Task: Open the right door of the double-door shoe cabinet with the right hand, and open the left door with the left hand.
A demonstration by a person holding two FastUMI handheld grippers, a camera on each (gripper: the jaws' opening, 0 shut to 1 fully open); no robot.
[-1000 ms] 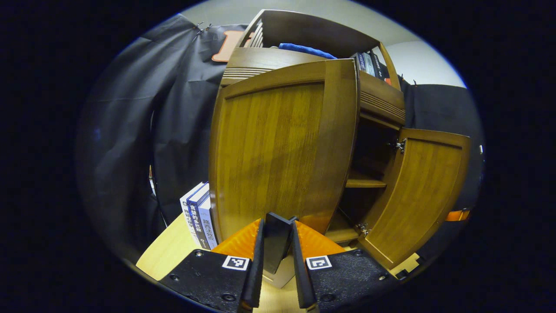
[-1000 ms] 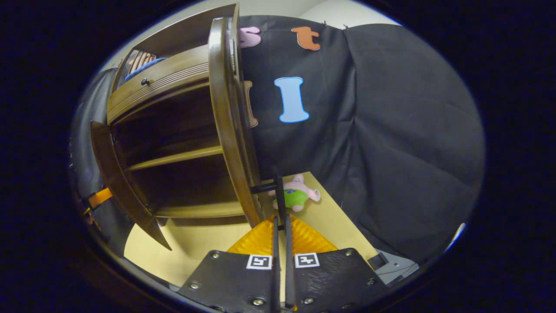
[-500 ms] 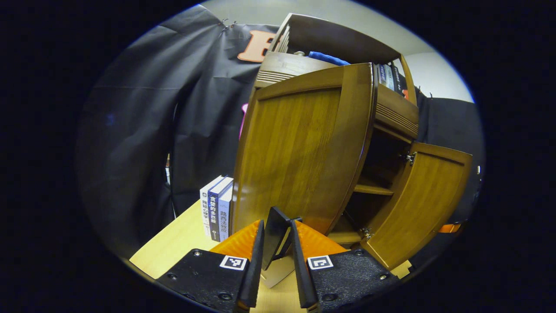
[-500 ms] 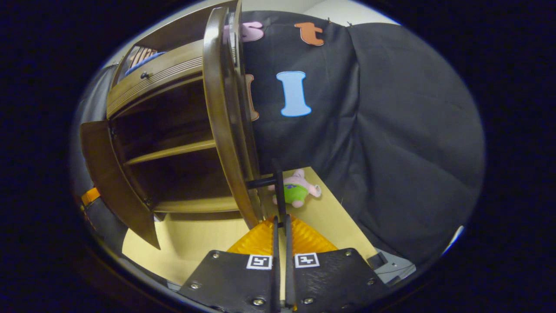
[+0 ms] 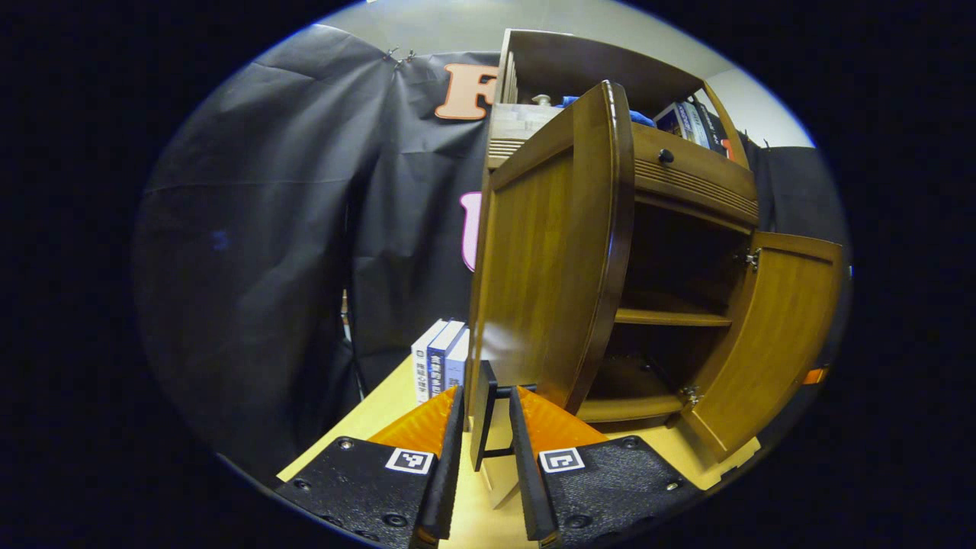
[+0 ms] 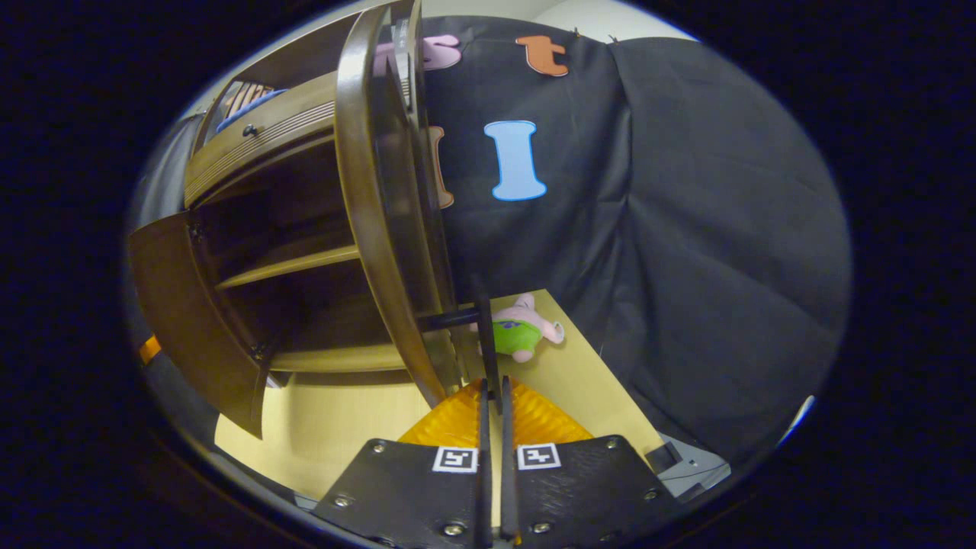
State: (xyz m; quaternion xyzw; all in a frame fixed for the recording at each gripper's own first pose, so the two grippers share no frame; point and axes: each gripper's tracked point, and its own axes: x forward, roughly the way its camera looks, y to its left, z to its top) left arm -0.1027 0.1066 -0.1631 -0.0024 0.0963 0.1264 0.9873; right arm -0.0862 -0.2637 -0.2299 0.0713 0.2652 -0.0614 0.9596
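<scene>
In the left gripper view the brown shoe cabinet [image 5: 686,183] stands open, with a shelf [image 5: 663,316] showing inside. Its left door [image 5: 549,259] is swung wide toward me, nearly edge-on. My left gripper [image 5: 486,427] is shut on that door's black handle [image 5: 482,412]. The right door [image 5: 770,335] hangs open at the far side. In the right gripper view the right door [image 6: 377,221] stands edge-on just left of centre. There my right gripper [image 6: 492,396] is shut on the thin black handle [image 6: 486,343]. The left door [image 6: 187,305] stands open at the left.
Three upright books [image 5: 438,358] stand on the light wooden table [image 5: 381,427] left of the cabinet. A pink and green plush toy [image 6: 518,335] lies on the table [image 6: 343,419] beyond the right door. Black cloth walls close in both sides.
The left door has swung much farther open with my left gripper on its handle, turning from face-on to nearly edge-on. The right door opened slightly more.
</scene>
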